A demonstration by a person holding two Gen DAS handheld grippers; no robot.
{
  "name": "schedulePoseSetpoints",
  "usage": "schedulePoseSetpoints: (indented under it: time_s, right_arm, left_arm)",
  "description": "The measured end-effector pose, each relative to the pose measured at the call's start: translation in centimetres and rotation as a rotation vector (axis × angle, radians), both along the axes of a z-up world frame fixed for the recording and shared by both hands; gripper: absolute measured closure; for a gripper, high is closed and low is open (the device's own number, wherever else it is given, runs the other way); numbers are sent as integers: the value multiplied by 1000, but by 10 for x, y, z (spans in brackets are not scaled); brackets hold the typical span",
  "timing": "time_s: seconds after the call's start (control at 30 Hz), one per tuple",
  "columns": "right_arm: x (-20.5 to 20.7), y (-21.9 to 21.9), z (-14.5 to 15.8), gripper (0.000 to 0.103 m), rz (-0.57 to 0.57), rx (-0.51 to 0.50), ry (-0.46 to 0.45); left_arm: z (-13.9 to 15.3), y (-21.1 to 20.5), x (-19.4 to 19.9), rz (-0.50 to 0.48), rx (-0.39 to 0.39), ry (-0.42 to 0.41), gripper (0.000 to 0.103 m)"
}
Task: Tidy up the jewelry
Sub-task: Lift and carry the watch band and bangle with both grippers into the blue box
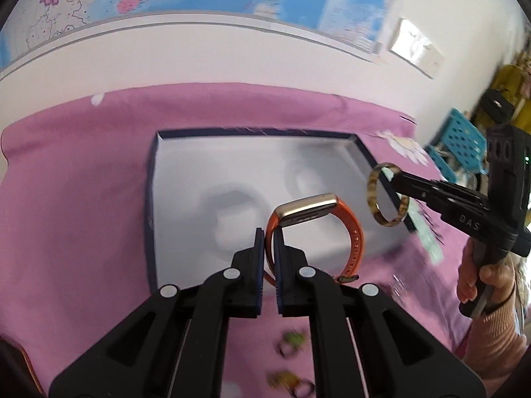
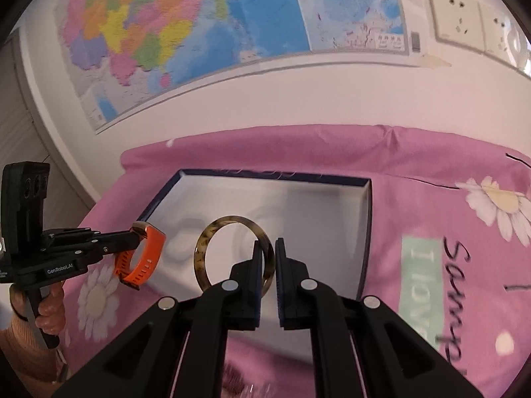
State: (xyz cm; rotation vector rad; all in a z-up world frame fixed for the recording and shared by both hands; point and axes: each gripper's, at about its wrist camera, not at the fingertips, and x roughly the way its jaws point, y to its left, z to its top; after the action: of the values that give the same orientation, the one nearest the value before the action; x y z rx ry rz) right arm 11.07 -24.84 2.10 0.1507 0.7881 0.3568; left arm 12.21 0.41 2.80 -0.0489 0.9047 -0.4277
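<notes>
My left gripper [image 1: 269, 233] is shut on an orange watch band [image 1: 355, 238] with a gold case, held above the near edge of the open white jewelry box [image 1: 186, 179]. It also shows in the right wrist view [image 2: 136, 236] with the watch [image 2: 146, 258] over the box's left side. My right gripper [image 2: 269, 243] is shut on a tortoiseshell bangle [image 2: 202, 248], held above the box [image 2: 318, 219]. In the left wrist view the right gripper [image 1: 393, 177] holds the bangle [image 1: 373, 192] over the box's right rim.
The box sits on a pink cloth [image 1: 73, 199] with daisy prints [image 2: 497, 202]. Several small rings [image 1: 292, 343] lie on the cloth near me. A map [image 2: 199, 26] hangs on the wall behind. A blue crate [image 1: 461, 139] stands at the right.
</notes>
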Motion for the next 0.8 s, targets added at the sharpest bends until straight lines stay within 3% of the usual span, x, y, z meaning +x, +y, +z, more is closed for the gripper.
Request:
schedulePoseSetpoints:
  time_s: [0.4,0.8]
  right_arm:
    - [84,14,-26,97,-52,-44,115]
    - [117,22,-42,97,-100,-88,204]
  left_arm:
    - [-23,-13,88,57,86,47,97]
    - [-41,-19,116,81,145,96,97]
